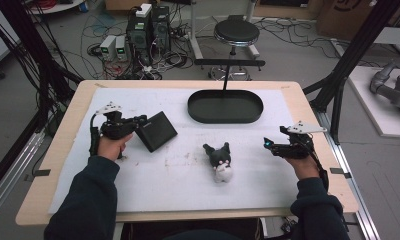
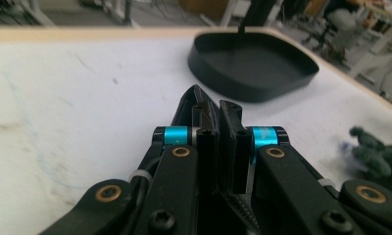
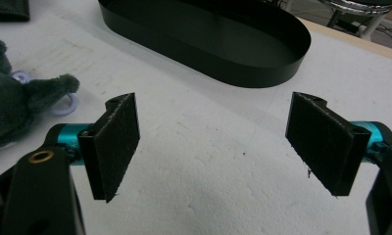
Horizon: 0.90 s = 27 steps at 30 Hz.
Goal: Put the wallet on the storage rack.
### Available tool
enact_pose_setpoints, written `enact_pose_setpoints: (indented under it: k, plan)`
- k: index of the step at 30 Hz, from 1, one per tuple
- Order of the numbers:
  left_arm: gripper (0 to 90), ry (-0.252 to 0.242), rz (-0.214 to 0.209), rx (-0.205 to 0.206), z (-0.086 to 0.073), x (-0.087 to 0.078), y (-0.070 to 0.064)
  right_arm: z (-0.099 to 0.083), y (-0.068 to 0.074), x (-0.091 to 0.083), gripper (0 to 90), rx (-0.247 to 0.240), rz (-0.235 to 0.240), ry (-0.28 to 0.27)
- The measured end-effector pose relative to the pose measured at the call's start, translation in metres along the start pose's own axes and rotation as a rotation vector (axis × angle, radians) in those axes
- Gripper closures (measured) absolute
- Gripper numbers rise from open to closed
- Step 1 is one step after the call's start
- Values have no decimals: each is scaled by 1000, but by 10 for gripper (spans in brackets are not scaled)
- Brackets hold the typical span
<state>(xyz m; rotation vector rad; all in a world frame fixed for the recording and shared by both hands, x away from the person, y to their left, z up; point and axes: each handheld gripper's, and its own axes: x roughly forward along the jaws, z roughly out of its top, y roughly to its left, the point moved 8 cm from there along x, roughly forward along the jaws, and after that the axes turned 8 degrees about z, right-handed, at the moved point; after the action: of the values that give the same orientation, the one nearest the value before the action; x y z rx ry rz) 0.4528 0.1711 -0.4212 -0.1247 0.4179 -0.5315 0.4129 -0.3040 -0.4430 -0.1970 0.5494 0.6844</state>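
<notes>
— On the white mat [image 1: 153, 180], what does the left gripper [image 1: 142, 122] hold?
— Its jaws are clamped on a flat black pouch [image 1: 156, 131].
— And the right gripper [image 1: 266, 144]?
— Spread wide, gripping nothing, near the plush toy [image 1: 219, 161] and black tray [image 1: 225, 106].

beyond your table [image 1: 63, 150] you see a round black stool [image 1: 236, 32], computer towers [image 1: 149, 27] and loose cables [image 1: 103, 47] on the grey floor.

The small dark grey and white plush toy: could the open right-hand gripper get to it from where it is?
Probably yes. The right gripper has its jaws wide apart, and only bare white table cover lies between it and the plush toy.
</notes>
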Motion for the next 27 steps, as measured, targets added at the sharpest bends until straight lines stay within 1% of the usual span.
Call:
enact_pose_setpoints:
  k: [1,3,7,9,10,12,17,21,25,27]
  plan:
    - [863,-19,5,10,4,-3,-1,0,0,0,207,-1,2,1]
    - [866,-29,15,32,7,-7,-5,0,1,0,207,2,2,2]
    - [867,-23,-1,67,5,-12,-19,0,0,-1,207,3,0,-2]
    - [867,-18,3,84,0,-14,-23,0,0,-2,207,5,-1,-6]
    - [866,-14,6,86,-2,-15,-25,1,0,-2,207,6,-1,-9]
    - [866,-5,2,86,-7,-19,-28,0,0,-3,207,9,0,-6]
    - [866,8,-13,102,-16,-24,-35,1,1,-2,207,7,2,-8]
    - [866,7,-23,90,-17,-23,-36,1,2,-2,207,3,3,-5]
    - [859,6,-32,102,-18,-22,-37,1,1,-2,207,3,3,-5]
    - [855,-3,-51,104,-17,-22,-38,1,1,-2,207,2,4,-5]
